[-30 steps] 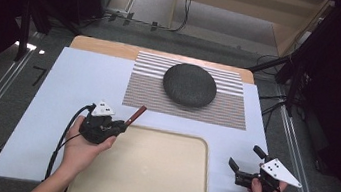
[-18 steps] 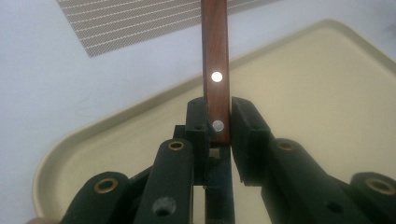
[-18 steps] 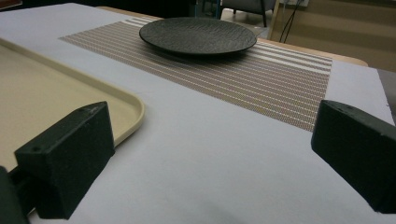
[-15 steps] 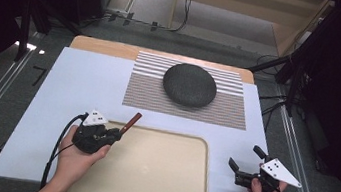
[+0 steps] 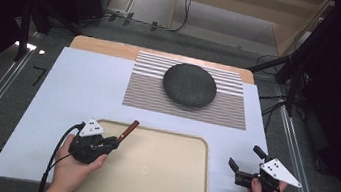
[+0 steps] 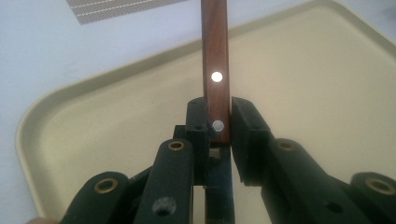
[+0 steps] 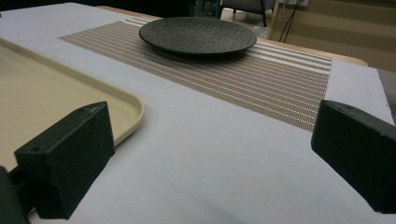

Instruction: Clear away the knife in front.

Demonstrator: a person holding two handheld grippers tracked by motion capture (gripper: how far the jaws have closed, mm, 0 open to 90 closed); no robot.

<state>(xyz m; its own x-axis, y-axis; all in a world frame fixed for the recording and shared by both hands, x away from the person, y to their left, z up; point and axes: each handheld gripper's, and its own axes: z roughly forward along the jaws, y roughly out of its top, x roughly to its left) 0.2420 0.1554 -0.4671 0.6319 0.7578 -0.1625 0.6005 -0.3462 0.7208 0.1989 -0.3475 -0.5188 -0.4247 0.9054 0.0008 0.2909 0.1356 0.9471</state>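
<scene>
Left gripper [image 5: 112,143] clamped on a wooden handle [image 6: 215,70] with two rivets — probably a table knife, its blade hidden — held over the near-left corner of the beige tray [image 5: 166,186]. Right gripper [image 5: 244,167] idle, jaws wide, on the worktop [image 5: 79,83] beside the tray. Step in hand: carrying the utensil. Next, presumably — lowering it flat, then releasing. Dark plate [image 5: 190,84] sits on the striped mat [image 5: 227,111].

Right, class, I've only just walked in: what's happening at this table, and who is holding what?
A person works at a table with a gripper in each hand. The left gripper is shut on a wooden handle with metal rivets, which it holds over the near left corner of a beige tray. The right gripper is open, holds nothing and sits right of the tray. Farther back, a dark plate rests on a striped placemat.
</scene>
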